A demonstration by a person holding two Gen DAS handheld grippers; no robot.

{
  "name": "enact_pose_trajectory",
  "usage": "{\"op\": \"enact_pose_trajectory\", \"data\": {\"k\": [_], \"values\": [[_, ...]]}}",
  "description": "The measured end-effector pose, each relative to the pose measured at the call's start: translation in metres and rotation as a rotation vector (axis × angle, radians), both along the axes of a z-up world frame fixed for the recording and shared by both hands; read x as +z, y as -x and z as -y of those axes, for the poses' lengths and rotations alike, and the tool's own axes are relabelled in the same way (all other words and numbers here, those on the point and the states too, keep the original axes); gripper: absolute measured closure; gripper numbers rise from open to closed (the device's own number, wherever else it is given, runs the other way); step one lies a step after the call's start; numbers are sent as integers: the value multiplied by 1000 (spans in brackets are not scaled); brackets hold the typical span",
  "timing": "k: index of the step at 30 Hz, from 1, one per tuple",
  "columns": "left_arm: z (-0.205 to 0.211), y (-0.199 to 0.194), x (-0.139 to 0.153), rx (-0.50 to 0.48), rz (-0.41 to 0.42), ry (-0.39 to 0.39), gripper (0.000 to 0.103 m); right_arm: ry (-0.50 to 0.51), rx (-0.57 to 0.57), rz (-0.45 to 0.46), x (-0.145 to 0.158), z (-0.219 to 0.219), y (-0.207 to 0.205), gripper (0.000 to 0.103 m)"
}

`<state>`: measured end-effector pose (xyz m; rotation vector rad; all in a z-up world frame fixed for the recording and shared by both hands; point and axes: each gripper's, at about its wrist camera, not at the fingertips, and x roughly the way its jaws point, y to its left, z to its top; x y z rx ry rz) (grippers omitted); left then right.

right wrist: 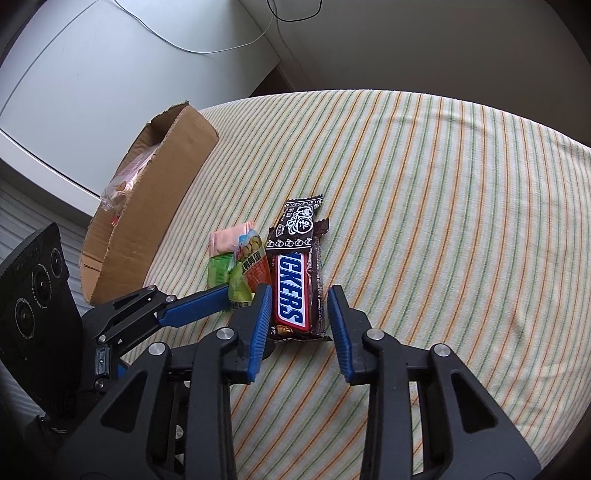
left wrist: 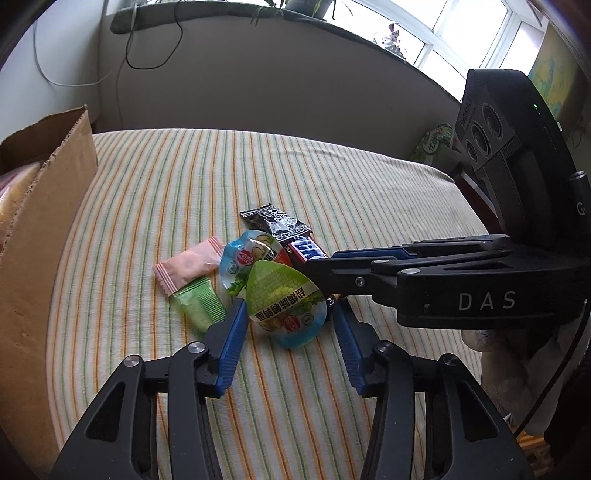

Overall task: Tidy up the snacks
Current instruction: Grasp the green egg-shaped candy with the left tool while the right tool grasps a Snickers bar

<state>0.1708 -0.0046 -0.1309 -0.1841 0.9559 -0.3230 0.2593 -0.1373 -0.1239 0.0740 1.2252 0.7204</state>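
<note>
A small heap of snacks lies on the striped cloth (left wrist: 295, 173). My left gripper (left wrist: 290, 304) straddles a green-lidded sealed pack (left wrist: 284, 295); its blue pads sit close on both sides, with a thin gap at the right pad. A second, blue-and-red pack (left wrist: 245, 254) lies under it. My right gripper (right wrist: 299, 288) has its pads against both long sides of the Snickers bar (right wrist: 291, 295) and reaches in from the right in the left wrist view (left wrist: 317, 267). A black-and-white packet (right wrist: 299, 225) overlaps the bar's far end. Pink (left wrist: 188, 266) and green (left wrist: 201, 302) packets lie to the left.
An open cardboard box (left wrist: 48, 206) stands at the cloth's left edge, with bagged items inside (right wrist: 118, 184). A grey wall and cables lie behind, and a window sill with plants (left wrist: 303, 7). The cloth drops off at the right (left wrist: 465, 199).
</note>
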Motion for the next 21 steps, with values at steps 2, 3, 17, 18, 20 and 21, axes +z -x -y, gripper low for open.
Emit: {"op": "enact_pose_trajectory", "data": {"k": [2,3,17,18,20,21], "values": [[1,1,0,-1,4,-1,61,-2,-4,1,0,0,0,73],[0,1,0,1,5,-1,61,-2,-5,2,0,0,1,73],[-2,11,7,-3,28,-10,63,-11,-17,18,12,15,11,91],[-2,11,6,-2,26,-12,63,-11,-14,16,12,13,11,89],[-3,12,6,-1,24,-9,63,2,-6,27,13,5,12,82],[-4,13,6,-2,25,-11,63,10,-1,32,13,2,12,77]]}}
